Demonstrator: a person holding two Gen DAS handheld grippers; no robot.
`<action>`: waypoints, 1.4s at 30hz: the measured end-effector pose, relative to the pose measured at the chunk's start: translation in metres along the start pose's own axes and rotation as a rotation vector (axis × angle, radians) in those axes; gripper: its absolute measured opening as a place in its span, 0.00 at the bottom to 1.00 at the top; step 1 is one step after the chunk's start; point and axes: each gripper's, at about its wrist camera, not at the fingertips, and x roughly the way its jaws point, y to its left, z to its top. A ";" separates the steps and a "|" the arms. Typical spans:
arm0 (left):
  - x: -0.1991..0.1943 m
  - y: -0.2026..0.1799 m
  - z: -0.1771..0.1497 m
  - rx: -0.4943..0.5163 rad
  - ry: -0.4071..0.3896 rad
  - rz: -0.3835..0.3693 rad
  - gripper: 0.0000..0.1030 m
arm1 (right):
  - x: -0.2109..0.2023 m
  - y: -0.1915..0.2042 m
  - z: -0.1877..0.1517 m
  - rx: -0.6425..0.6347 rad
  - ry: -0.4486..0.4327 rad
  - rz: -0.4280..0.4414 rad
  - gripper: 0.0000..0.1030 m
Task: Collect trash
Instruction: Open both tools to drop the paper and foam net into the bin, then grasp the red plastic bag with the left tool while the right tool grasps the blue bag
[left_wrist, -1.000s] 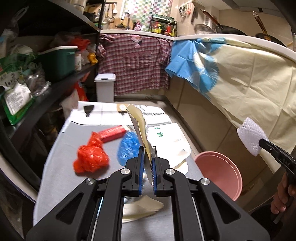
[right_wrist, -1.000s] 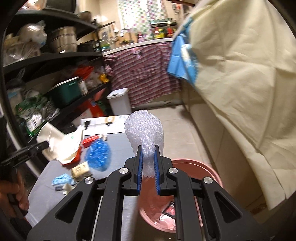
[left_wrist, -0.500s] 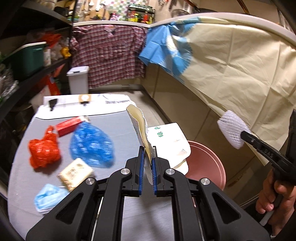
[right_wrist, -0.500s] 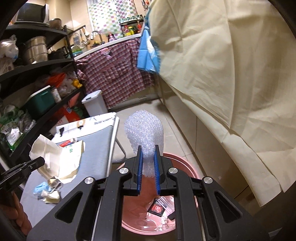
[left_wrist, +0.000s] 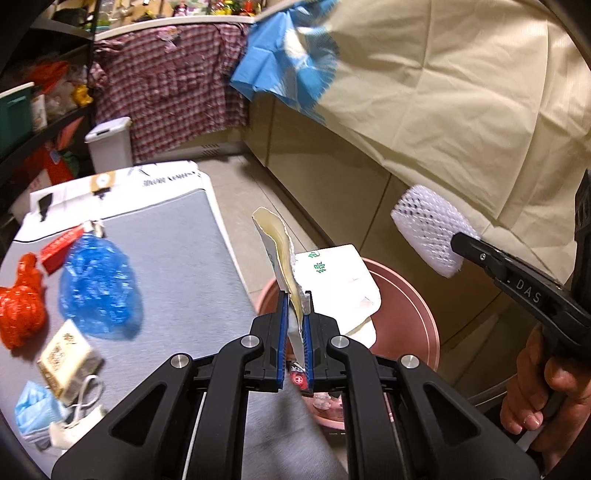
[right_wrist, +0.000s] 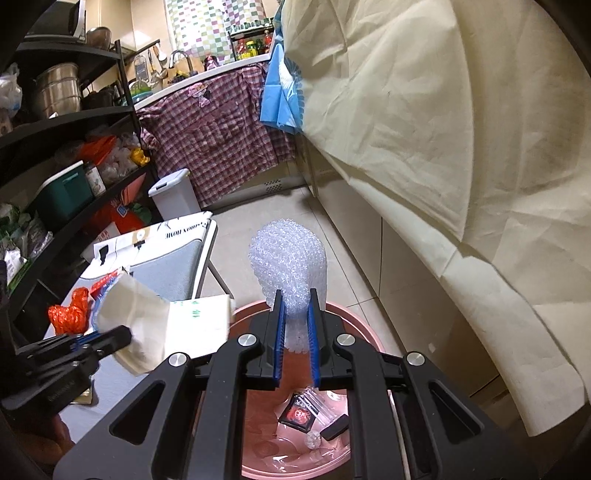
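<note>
Paper bag (left_wrist: 334, 280) clamped in left tongs (left_wrist: 296, 334) | above pink basin (left_wrist: 417, 306)

The left tool (left_wrist: 296, 314) now carries its torn paper bag (left_wrist: 332, 280) off the grey surface (left_wrist: 177, 258) to above the pink basin (left_wrist: 417, 314); the right tool (right_wrist: 295, 325), with its foam net (right_wrist: 288, 266), sits lower over that basin.

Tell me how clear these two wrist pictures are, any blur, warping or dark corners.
Left wrist view: strong fisheye bending, the grey table edge curves; crumpled blue plastic bag and the table's left side smeared by motion blur; corners black. Right wrist view: sharper, the white foam net sleeve crisp; the cream cloth brightly lit and bowed; the same dark corners.
</note>
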 end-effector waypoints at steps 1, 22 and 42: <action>0.003 -0.001 -0.002 0.004 0.007 -0.003 0.07 | 0.002 0.000 -0.001 -0.003 0.004 -0.001 0.11; 0.040 -0.006 -0.014 -0.023 0.119 -0.034 0.29 | 0.030 -0.002 -0.004 -0.031 0.068 -0.050 0.44; -0.065 0.038 -0.009 -0.052 -0.004 0.023 0.29 | -0.004 0.018 -0.009 -0.093 0.007 -0.038 0.44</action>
